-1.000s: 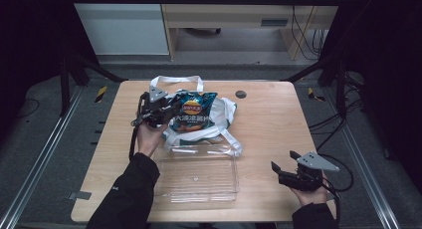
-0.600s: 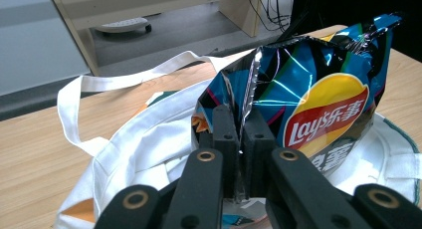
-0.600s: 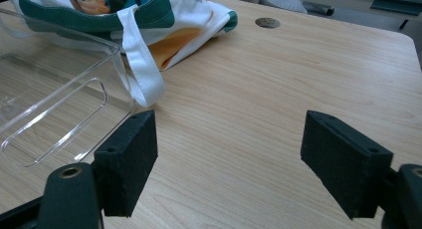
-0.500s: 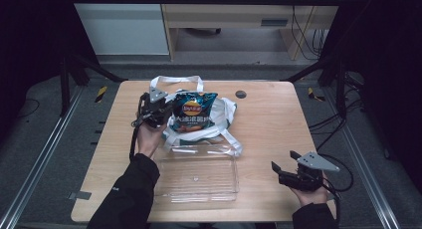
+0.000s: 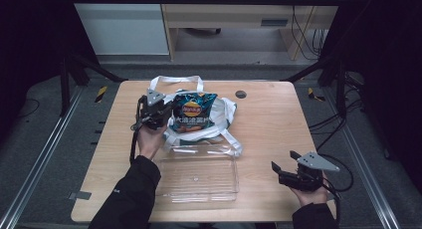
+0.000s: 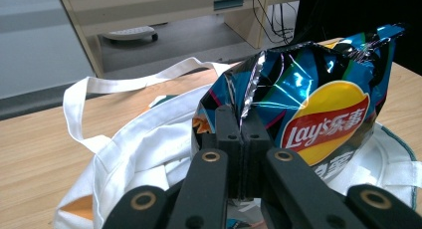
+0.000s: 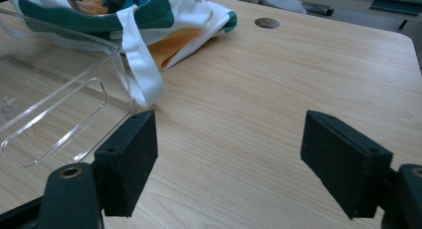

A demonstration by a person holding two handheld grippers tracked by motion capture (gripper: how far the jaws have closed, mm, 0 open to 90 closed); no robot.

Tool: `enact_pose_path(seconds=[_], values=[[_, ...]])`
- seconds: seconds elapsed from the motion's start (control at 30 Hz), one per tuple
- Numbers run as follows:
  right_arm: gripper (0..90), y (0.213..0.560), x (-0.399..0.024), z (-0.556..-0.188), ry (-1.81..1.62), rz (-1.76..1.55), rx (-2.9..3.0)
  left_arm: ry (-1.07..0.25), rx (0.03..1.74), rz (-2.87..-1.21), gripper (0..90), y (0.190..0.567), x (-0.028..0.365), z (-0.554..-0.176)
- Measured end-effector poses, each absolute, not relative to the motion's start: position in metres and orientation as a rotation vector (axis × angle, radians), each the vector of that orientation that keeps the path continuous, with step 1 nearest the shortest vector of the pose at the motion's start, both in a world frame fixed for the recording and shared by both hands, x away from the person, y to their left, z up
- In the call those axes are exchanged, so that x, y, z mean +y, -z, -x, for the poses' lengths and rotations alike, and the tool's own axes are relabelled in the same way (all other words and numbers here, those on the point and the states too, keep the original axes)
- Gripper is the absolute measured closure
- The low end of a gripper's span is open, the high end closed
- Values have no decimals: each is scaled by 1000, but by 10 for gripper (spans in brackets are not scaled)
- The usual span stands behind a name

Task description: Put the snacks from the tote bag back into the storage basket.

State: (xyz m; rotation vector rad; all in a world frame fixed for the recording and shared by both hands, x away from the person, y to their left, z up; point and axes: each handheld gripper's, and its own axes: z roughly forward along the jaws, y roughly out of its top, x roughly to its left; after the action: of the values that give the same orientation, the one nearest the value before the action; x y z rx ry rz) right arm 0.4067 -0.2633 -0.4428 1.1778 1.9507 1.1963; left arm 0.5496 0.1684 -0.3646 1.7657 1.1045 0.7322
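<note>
the left gripper had just closed its jaws, clamped on the crimped edge of the blue chip bag, which sat on the white tote bag at the table's far side. the clear plastic tray lay just in front, perhaps touching the tote's strap. the right gripper rested near the right corner, jaws apart on nothing.

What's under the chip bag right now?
The chip bag, pinched at its edge by the left gripper, sits on the white tote bag, which lies on the table. Whatever else is inside the tote is covered by fabric.
</note>
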Motion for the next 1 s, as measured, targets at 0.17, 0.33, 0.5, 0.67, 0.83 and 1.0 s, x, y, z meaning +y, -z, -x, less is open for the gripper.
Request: enact_pose_path(seconds=[0.17,0.33,0.5,0.67,0.83,1.0], values=[[226,443,-263,-407,-1195,-1177,1952,-744,1096,-1780,894,365,168,-548],[226,443,-263,-407,-1193,-1176,1953,-770,1056,-1767,717,363,169,-546],[226,443,-263,-407,-1193,-1178,1954,-787,1042,-1756,634,357,168,-547],[226,443,-263,-407,-1194,-1177,1955,-781,1048,-1765,622,357,164,-553],[226,443,-263,-407,-1196,-1179,1957,-776,1074,-1770,766,361,161,-559],[226,443,-263,-407,-1196,-1176,1957,-768,1097,-1768,883,360,163,-559]])
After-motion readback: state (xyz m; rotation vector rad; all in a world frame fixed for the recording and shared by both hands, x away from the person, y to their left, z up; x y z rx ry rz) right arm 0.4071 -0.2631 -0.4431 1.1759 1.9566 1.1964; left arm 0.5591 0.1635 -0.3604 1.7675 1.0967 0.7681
